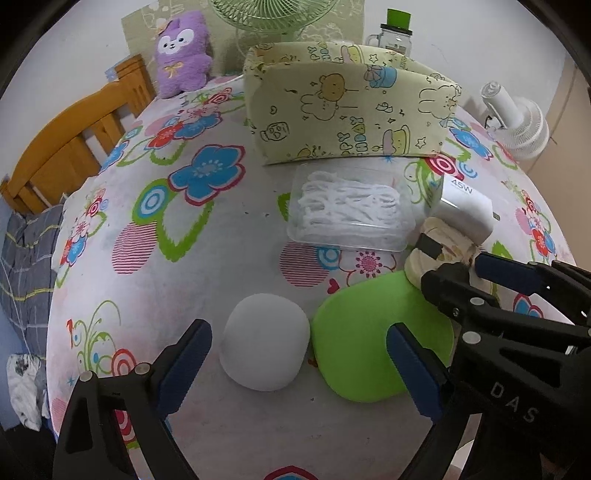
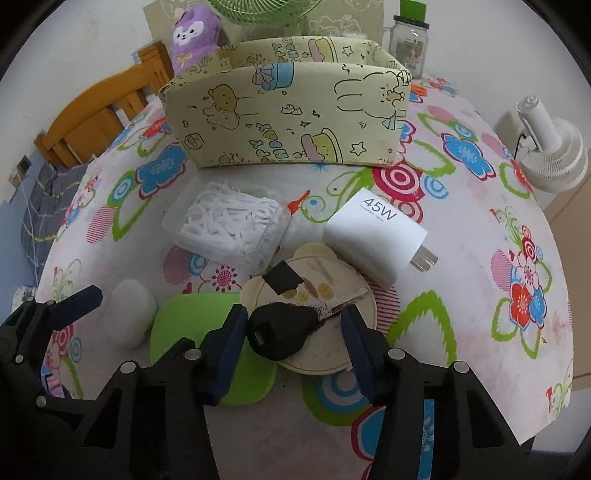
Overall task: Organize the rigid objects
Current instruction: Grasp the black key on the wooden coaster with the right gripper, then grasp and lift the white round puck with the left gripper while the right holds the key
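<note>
My left gripper (image 1: pixel 299 363) is open, its fingers on either side of a white rounded case (image 1: pixel 264 341) and the left part of a green rounded case (image 1: pixel 364 339). My right gripper (image 2: pixel 295 332) is open around a black-headed key (image 2: pixel 280 328) that lies on a cream bear-shaped case (image 2: pixel 328 295). A white 45W charger (image 2: pixel 375 236) and a clear box of white floss picks (image 2: pixel 231 225) lie behind. The yellow cartoon-print storage box (image 2: pixel 291 122) stands at the back, open on top.
A purple plush toy (image 1: pixel 183 51), a green fan (image 1: pixel 273 18) and a glass jar (image 2: pixel 410 44) stand behind the box. A white fan (image 2: pixel 550 147) is at the right edge. A wooden chair (image 1: pixel 74 140) is at the left.
</note>
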`<state>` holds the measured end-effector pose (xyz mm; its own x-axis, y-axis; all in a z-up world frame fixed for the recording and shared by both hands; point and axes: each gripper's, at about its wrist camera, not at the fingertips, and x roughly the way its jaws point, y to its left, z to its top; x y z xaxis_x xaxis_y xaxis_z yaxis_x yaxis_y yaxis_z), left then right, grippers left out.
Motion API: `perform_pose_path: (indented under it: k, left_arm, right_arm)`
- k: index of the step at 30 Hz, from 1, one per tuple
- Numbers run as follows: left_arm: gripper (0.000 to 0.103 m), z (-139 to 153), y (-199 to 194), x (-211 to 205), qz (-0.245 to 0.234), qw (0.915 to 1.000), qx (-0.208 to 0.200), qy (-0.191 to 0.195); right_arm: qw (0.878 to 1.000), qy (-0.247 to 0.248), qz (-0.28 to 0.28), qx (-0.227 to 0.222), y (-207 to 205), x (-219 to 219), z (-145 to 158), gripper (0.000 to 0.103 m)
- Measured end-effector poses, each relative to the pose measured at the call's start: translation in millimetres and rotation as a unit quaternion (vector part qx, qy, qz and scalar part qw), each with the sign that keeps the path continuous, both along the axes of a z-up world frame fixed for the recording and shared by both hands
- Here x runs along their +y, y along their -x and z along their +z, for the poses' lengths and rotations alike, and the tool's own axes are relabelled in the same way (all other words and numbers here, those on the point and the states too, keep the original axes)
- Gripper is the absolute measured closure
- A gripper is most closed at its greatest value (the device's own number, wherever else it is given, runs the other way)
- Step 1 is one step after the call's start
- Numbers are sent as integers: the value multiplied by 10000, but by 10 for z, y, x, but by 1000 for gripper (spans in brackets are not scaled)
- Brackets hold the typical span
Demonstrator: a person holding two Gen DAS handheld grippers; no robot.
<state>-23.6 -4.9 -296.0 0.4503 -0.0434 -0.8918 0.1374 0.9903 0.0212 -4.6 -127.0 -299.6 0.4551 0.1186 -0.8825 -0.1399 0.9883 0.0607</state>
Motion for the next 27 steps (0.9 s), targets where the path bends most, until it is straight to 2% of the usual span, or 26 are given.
perform_pose_path:
  k: [4,7,11,20,27]
  left_arm:
    - [7,-25,-36,-4,-62,10000,16,31]
    - [14,-36,-66,7,-66,10000,35,51]
    - [18,-39,-82,38,-32,9999,71,70]
    - [53,17,-120,134,128,9999,-60,-83]
    - [57,25,-153,115,17,9999,-69,-116]
  right_arm:
    - [10000,13,4,-11,2,44,11,64]
    - [10000,44,-78,-1,-12,66,15,65]
    - [9999,87,-89,-35,-27,97,20,65]
    - [9998,79,-156,-81,-121,182,26,65]
    - [9997,107,-183,-78,-162,222,26,65]
